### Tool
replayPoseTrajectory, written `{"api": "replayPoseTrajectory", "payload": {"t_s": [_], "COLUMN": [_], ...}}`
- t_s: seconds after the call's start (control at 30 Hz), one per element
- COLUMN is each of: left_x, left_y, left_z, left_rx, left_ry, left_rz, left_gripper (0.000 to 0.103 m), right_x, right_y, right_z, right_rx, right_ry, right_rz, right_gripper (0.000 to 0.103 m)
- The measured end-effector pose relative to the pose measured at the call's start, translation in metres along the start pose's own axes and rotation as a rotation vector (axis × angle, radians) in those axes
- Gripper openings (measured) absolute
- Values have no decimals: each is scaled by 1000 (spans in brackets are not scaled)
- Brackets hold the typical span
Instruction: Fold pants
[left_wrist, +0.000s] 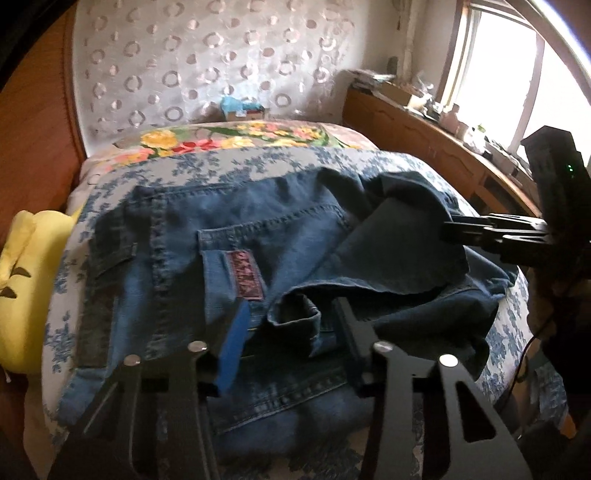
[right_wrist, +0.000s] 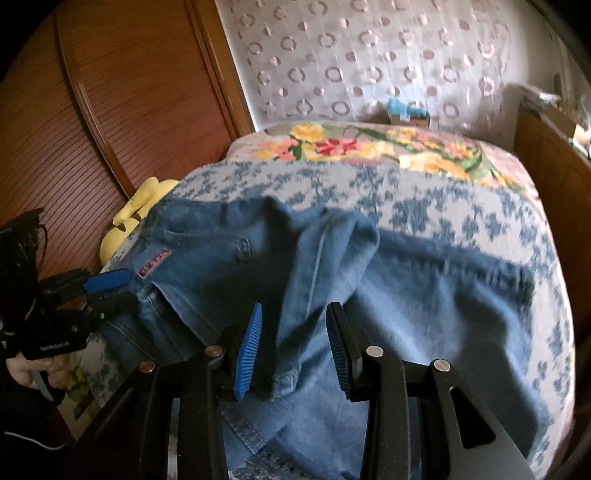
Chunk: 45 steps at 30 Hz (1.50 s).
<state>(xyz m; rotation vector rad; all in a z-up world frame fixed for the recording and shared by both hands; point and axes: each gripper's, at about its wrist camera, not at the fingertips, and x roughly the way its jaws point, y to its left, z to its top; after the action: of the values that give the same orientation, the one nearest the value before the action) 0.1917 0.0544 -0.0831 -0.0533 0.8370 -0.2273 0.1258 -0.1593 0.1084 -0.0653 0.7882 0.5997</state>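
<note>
Blue denim pants (left_wrist: 177, 236) lie bunched on the bed, with a back pocket and its pink label (left_wrist: 245, 275) facing up. My left gripper (left_wrist: 291, 343) hovers over the near edge of the pants; a rolled cuff (left_wrist: 295, 317) sits between its jaws with a gap on both sides, so it is open. My right gripper (right_wrist: 293, 354) straddles a raised fold of denim (right_wrist: 295, 295), and its blue pads (right_wrist: 247, 350) stand clear of the cloth. In the left wrist view the right gripper (left_wrist: 454, 232) comes in from the right at a dark flap of the pants.
The bed has a blue-patterned sheet (left_wrist: 258, 162) and a floral cover (left_wrist: 229, 138) at its far end. A yellow soft toy (left_wrist: 26, 266) lies at the left edge beside a wooden wardrobe (right_wrist: 92, 129). A cluttered wooden cabinet (left_wrist: 417, 129) and a window stand on the right.
</note>
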Motion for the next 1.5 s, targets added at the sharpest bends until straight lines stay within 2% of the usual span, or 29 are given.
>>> {"api": "replayPoseTrajectory", "payload": {"t_s": [0.3,0.37,0.47,0.5,0.7,0.97,1.13,1.33,1.5], "left_x": [23,21,17,15,-12,-74,-103,-122,-119], "left_y": [2,1,-2,-3,-7,1,8,29,52], "left_z": [-6,-7,-7,-7,-3,8,6,-5,-25], "left_rx": [11,15,20,20,21,-17,-24,-56,-111], "left_ry": [68,59,45,39,-25,-149,-206,-223,-195], "left_rz": [12,2,-3,-6,-18,-52,-10,53,84], "left_gripper": [40,33,23,19,12,11,11,11,11], "right_x": [18,27,26,25,10,-18,-24,-9,30], "right_y": [0,-4,-4,-3,-5,16,37,63,84], "right_z": [4,5,5,7,7,37,56,77,97], "right_rx": [2,-11,-30,-34,-58,-140,-200,-241,-266], "right_ry": [22,15,1,-7,-58,-147,-188,-182,-126], "right_rz": [42,41,47,52,55,75,104,172,230], "right_gripper": [37,15,12,11,11,10,10,10,10]}}
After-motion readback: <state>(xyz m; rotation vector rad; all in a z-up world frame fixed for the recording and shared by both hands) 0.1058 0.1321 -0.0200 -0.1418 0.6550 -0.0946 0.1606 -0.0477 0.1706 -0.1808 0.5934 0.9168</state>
